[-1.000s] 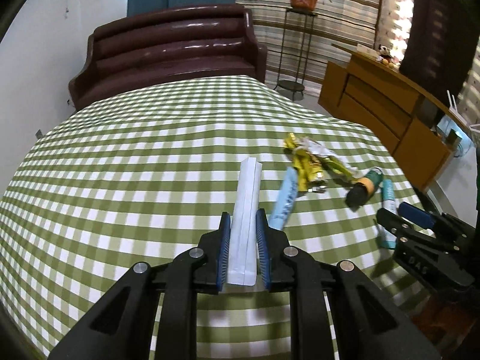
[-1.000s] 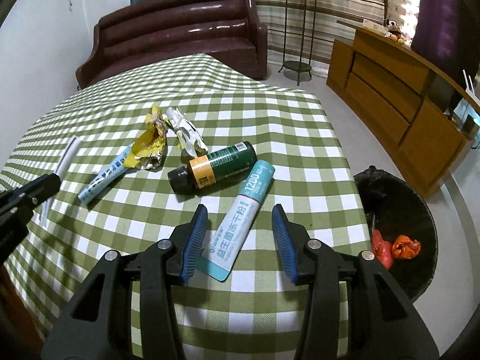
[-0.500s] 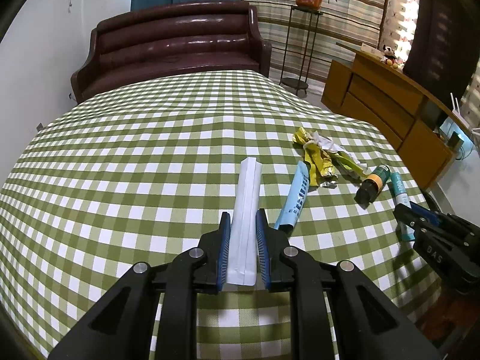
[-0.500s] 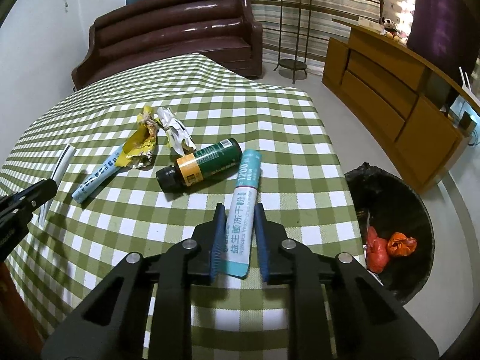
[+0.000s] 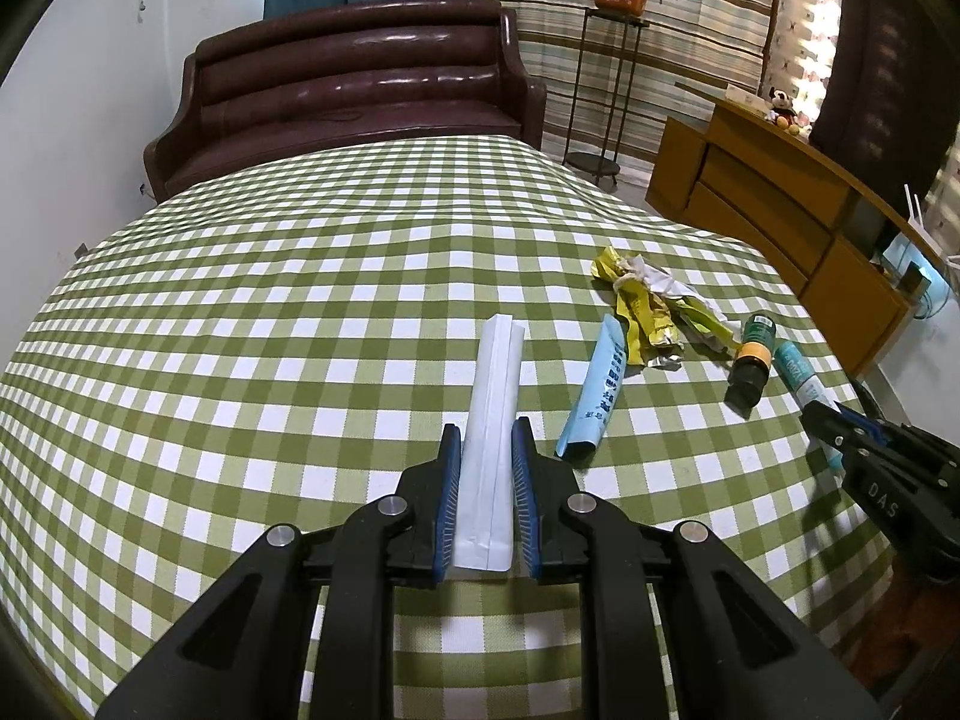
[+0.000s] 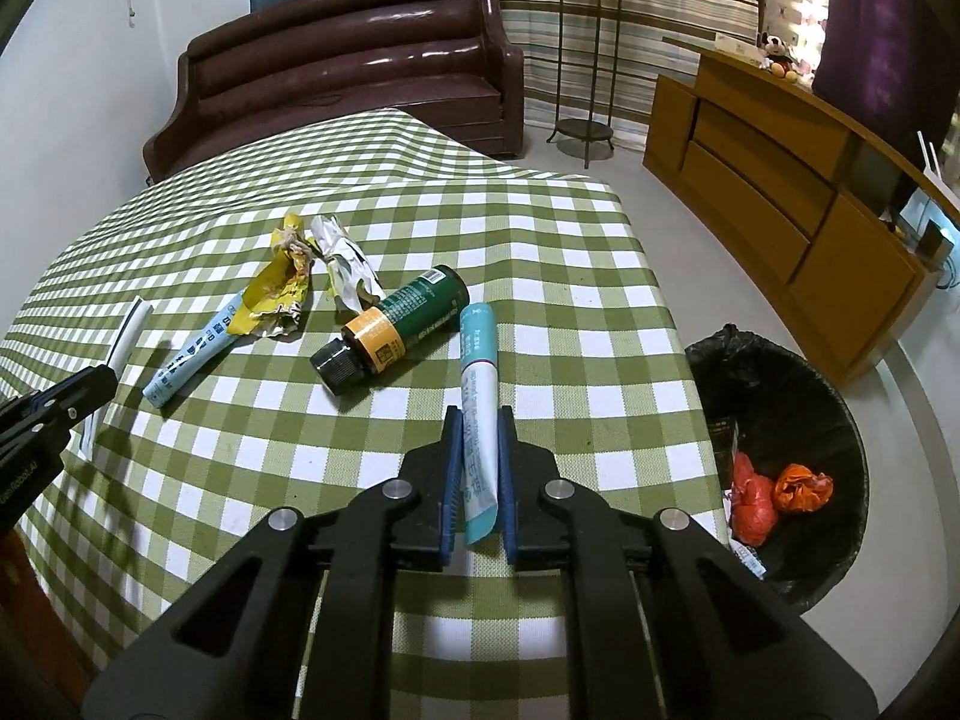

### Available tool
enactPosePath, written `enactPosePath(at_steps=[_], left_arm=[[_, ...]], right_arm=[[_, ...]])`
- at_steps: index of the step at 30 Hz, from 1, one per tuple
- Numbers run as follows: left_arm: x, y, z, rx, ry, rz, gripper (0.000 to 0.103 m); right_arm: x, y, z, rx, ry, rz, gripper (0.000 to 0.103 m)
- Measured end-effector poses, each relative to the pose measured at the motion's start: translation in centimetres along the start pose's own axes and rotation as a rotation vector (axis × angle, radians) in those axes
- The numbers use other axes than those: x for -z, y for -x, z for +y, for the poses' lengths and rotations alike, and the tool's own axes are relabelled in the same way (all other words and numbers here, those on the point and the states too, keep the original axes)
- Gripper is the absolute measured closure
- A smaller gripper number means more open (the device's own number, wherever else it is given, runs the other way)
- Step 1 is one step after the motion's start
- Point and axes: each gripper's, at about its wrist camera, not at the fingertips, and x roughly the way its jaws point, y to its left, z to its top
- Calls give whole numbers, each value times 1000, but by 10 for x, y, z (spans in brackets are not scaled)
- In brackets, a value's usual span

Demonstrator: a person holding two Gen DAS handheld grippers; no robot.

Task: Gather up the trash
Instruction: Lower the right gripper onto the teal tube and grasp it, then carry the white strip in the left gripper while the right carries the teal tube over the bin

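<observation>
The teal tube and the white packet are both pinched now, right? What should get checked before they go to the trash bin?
1. Right gripper shut on the teal tube; its fingers have just been closing: ok.
2. Left gripper shut on the white packet: ok.
3. Tube touching the green bottle, which could roll when it lifts: cannot tell.
4. Trash bin open, with room beside the red bags: ok.
5. Way from the table edge to the bin free: ok.
6. Blue tube and yellow wrapper picked up: not ok, both lie on the table.
</observation>
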Motion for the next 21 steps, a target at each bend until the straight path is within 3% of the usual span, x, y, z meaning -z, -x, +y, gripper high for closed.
enactPosePath(at_steps=[8, 21], left_arm=[[1, -3, 2, -2, 5, 3, 84], [4, -2, 2, 5, 11, -7, 84]], right_arm=[[-1, -1, 0, 1, 6, 5, 90], [-2, 7, 2, -9, 19, -24, 96]])
